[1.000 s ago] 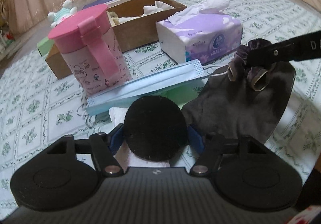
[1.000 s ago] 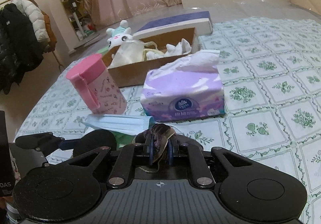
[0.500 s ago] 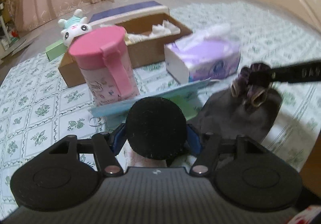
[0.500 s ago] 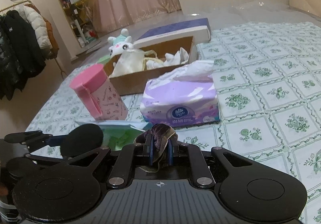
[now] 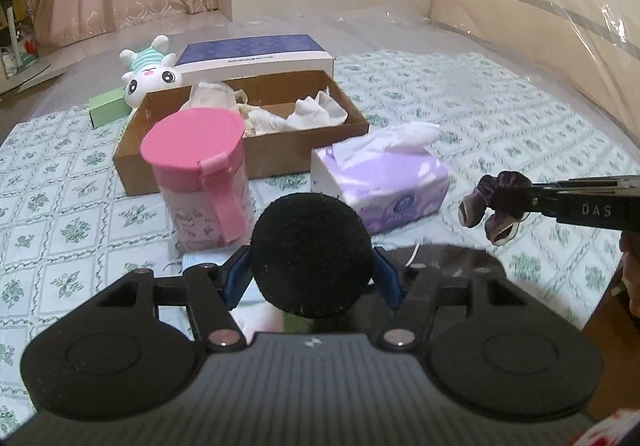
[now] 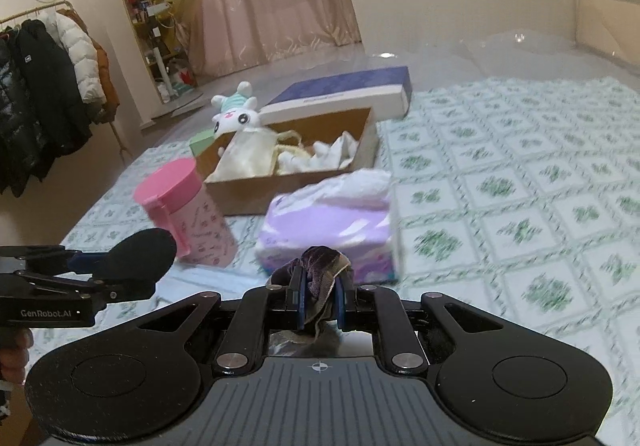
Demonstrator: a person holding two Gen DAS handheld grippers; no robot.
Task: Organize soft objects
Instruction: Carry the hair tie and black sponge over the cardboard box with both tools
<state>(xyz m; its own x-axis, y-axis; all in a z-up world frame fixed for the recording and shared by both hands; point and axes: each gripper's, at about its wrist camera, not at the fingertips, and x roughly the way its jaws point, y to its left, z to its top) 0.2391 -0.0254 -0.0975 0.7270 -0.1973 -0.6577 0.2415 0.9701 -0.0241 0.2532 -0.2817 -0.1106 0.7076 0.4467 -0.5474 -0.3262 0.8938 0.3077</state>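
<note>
My left gripper (image 5: 312, 270) is shut on a round black puff (image 5: 311, 254), held above the table; it also shows in the right wrist view (image 6: 140, 260). My right gripper (image 6: 318, 302) is shut on a dark purple scrunchie (image 6: 316, 270), which shows in the left wrist view (image 5: 490, 208) held in the air right of the tissue pack. A brown cardboard box (image 5: 280, 154) with pale cloth items in it lies ahead, behind a pink cup (image 5: 204, 182) and a purple tissue pack (image 5: 384, 190).
A white bunny plush (image 5: 150, 74), a small green box (image 5: 106, 110) and a blue-topped flat box (image 5: 256, 54) lie behind the cardboard box. A dark cloth (image 5: 448, 258) lies under my left gripper. Coats hang on a rack (image 6: 44, 86) at far left.
Both grippers have risen and tilted up with their loads. The face mask and the dark cloth have dropped almost out of the left wrist view. The scrunchie has lifted clear of the dark cloth.
</note>
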